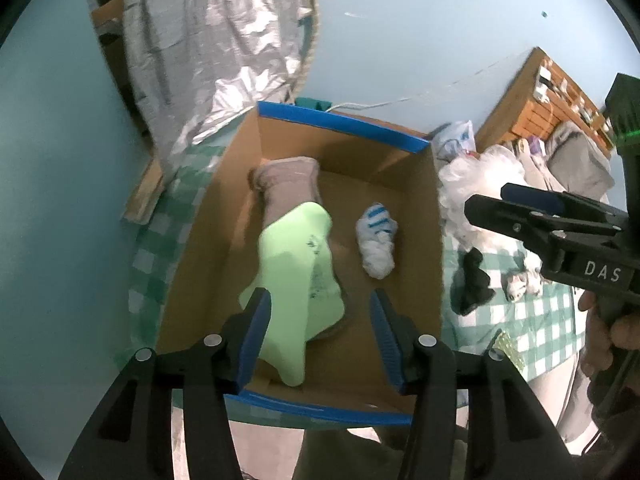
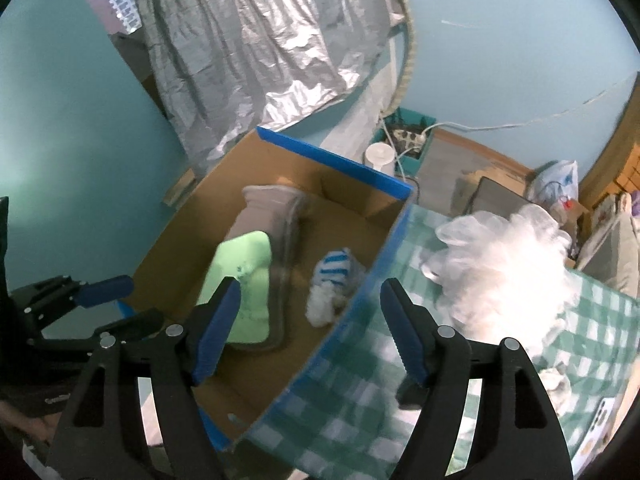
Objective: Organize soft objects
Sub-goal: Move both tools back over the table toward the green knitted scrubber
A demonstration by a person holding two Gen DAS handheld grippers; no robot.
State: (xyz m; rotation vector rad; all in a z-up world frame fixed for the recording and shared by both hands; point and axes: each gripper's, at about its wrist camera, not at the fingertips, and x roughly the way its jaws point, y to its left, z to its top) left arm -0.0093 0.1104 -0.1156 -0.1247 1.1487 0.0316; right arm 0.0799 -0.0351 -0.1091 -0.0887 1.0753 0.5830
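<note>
A cardboard box (image 1: pixel 340 124) with a blue rim stands on a green-checked cloth. In it a light green sock (image 1: pixel 300 272) lies over a grey-beige sock (image 1: pixel 288 184), with a rolled blue-and-white striped sock (image 1: pixel 378 240) beside them. My left gripper (image 1: pixel 320 300) hangs open over the box's near end, above the green sock and not pressing on it. My right gripper (image 2: pixel 311 286) is open and empty, straddling the box's right wall (image 2: pixel 380 264). The green sock (image 2: pixel 244 276) and the striped sock (image 2: pixel 332 284) lie below it. Each gripper shows in the other's view: the right gripper (image 1: pixel 492 200), the left gripper (image 2: pixel 128 304).
On the checked cloth (image 2: pixel 360 380) right of the box lie a heap of white plastic bags (image 2: pixel 508 260), a black sock (image 1: pixel 474 280) and a small white sock (image 1: pixel 520 284). A crinkled silver cover (image 2: pixel 260 40) hangs behind the box. A power strip (image 2: pixel 408 136) sits on the floor.
</note>
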